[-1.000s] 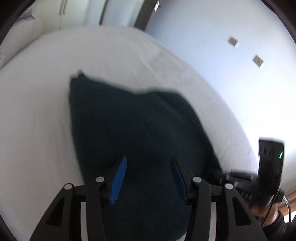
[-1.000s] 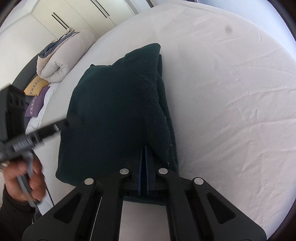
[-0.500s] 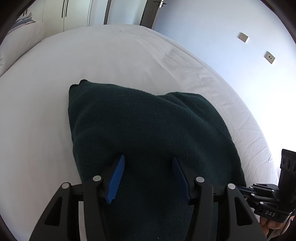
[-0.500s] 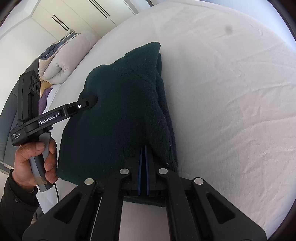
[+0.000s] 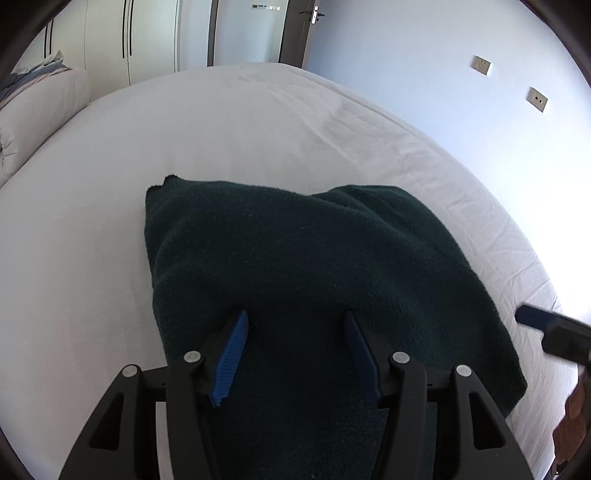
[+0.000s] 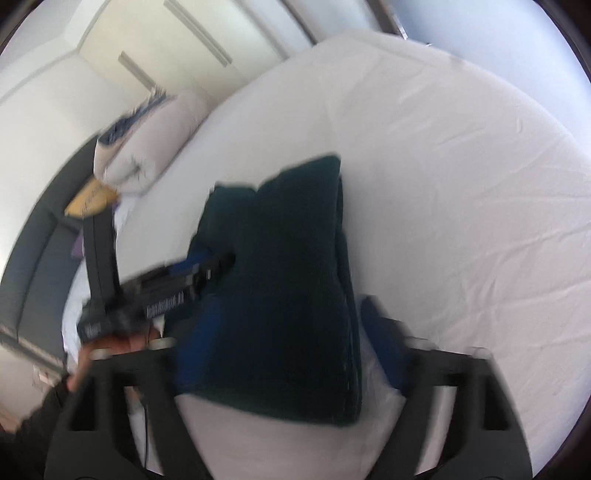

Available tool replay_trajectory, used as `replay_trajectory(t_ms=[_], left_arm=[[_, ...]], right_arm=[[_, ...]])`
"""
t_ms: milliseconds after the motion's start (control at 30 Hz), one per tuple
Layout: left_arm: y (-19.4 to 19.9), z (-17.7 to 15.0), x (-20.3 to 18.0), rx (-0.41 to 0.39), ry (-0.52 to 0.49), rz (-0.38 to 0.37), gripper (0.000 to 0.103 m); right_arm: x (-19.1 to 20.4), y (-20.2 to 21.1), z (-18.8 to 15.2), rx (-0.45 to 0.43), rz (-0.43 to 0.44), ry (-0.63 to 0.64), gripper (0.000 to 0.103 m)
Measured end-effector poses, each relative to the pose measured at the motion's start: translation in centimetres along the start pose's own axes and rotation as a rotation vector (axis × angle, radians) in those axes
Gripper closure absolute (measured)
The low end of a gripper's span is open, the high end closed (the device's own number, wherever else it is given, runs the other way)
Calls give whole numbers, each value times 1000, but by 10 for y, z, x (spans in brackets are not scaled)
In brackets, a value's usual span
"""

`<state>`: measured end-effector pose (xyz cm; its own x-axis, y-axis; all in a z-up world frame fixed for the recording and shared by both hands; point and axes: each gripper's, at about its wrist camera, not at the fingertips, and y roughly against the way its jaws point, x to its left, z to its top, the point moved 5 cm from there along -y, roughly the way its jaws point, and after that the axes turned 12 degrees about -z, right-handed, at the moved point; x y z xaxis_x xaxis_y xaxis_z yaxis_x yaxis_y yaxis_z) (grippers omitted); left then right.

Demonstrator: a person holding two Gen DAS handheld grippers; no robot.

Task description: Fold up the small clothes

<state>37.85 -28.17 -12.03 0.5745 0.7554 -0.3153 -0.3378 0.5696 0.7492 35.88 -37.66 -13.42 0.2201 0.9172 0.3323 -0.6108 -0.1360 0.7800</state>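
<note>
Bed (image 5: 92,258), white sheet, fills most of both views; sheet creased toward the right edge in left wrist view. Wardrobe (image 5: 110,40) with dark vertical handles on the far wall, dark door (image 5: 295,33) right of it, pale wall (image 5: 424,74) at right with two switch plates (image 5: 482,65). Rolled white duvet (image 6: 147,144) at the far left of the bed, yellow cushion (image 6: 90,199) just beside it, grey headboard (image 6: 33,236) curving behind.

Garment (image 5: 314,277), dark green, thick knit, lies folded on the sheet in the near middle of the bed; a small corner sticks up at its far left. In right wrist view the garment (image 6: 280,295) shows stacked layers along its right edge, near end squared off. That view is motion-blurred.

Left gripper (image 5: 295,354) is over the near part of the garment, blue pads apart, nothing pinched between them, jaws have just been opening a bit more; cannot tell if the tips touch the cloth. Also seen from the right wrist view as left gripper (image 6: 212,267) reaching onto the garment's left edge, a hand (image 6: 122,341) on its handle, dark sleeve (image 6: 33,417) below.

Right gripper (image 6: 284,347) jaws have just been opening, now wide apart, straddling the garment's near end, pads blurred, not pressing on it. Its dark tip (image 5: 532,317) shows at the right edge of left wrist view, beside the garment, not touching
</note>
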Motion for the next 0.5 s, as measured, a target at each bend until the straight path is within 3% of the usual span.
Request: replay_trajectory(t_ms=[67, 133, 200, 300, 400, 500], left_arm=[[14, 0, 2, 5, 31, -34, 35], [36, 0, 6, -33, 66, -78, 13], [52, -2, 16, -76, 96, -66, 0], [47, -14, 47, -12, 227, -132, 2], [35, -23, 69, 30, 304, -123, 12], [16, -30, 76, 93, 393, -250, 19]], right_arm=[[2, -4, 9, 8, -10, 13, 21], [3, -13, 15, 42, -6, 13, 21], [2, -23, 20, 83, 16, -5, 21], [-8, -40, 29, 139, 55, -71, 21], [-22, -62, 33, 209, 114, -185, 21], [-22, -80, 32, 259, 135, -192, 21]])
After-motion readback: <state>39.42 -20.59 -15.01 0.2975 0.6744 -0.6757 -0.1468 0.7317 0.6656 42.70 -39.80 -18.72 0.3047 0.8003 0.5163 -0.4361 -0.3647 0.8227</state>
